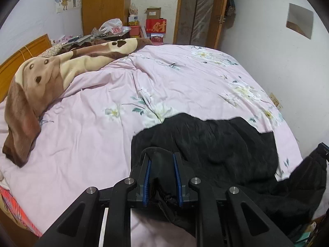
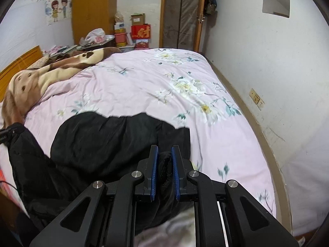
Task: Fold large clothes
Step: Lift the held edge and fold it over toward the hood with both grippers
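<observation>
A large black garment [image 1: 222, 144] lies spread over the near part of a pink flowered quilt [image 1: 144, 86]. My left gripper [image 1: 161, 155] is shut on a bunched edge of the black cloth, which fills the gap between its blue pads. In the right wrist view the same black garment [image 2: 107, 138] stretches to the left, and my right gripper [image 2: 165, 148] is shut on another bunch of its edge. Both held edges are lifted off the quilt [image 2: 144, 82]. The other gripper's tip shows at the left edge of the right view [image 2: 6, 133] and at the right edge of the left view [image 1: 323, 148].
A brown and cream plush blanket [image 1: 41, 78] is heaped at the left by the wooden headboard [image 1: 24, 51]. Boxes and bags [image 1: 154, 24] stand at the far end beside a wardrobe [image 1: 102, 6] and a door [image 1: 197, 12]. A white wall [image 2: 277, 72] runs along the bed's right side.
</observation>
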The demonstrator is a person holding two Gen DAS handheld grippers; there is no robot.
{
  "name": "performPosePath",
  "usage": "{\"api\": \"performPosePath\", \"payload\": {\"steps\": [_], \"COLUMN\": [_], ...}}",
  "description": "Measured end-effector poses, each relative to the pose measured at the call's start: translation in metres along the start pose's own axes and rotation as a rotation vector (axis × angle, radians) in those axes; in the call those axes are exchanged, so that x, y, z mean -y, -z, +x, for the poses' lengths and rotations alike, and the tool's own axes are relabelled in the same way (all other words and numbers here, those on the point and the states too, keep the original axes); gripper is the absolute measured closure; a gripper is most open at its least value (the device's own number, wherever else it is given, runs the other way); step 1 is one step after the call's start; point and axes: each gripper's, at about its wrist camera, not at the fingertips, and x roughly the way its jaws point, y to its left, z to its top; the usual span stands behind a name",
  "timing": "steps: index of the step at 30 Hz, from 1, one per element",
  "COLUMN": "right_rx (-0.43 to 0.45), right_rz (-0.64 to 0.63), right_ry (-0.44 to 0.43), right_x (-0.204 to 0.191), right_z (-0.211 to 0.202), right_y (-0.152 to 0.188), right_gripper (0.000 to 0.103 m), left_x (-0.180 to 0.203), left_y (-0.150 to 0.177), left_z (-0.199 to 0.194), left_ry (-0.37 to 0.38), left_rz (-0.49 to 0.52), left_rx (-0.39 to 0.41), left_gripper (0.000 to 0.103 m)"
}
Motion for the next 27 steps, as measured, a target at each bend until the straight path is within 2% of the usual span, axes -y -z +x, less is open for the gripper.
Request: {"api": "performPosePath", "payload": {"steps": [6,18,20,23,25,27], "right_rx": [-0.052,-0.181,-0.206,-0.210,-0.165,-0.134], "right_rz": [0.020,0.023,0.045,0.079,0.061,0.035], "right_ry": [0.039,0.094,0.099,0.055,0.044,0.040], "right_x": [0.008,0.023,0.027,0.035,0.039,0.043], "right_z": [0.050,0.148,0.163,0.177,0.175,0.170], "right_y": [-0.043,-0.080,-0.083,-0.082,-0.081,-0.076], "right_gripper": [0.090,0.090,0.090,0.090,0.088,0.078], "left_x": [-0.006,-0.029,-0.033,-0.045,-0.057,-0.069], "left_y": [-0.040,-0.073,-0.077,-0.079,-0.077,-0.077], "left_z": [0.046,0.140,0.152,0.160,0.160,0.152], "left_ry": [-0.023,-0.058,-0.059,0.011,0.041,0.081], "left_rz": [-0.055,-0.165,-0.181,-0.221,-0.245,-0.262], "left_rx": [-0.047,-0.166,-0.184,-0.179,-0.161,-0.116], "left_gripper": [0.083,0.076,0.071,0.065,0.042,0.038]}}
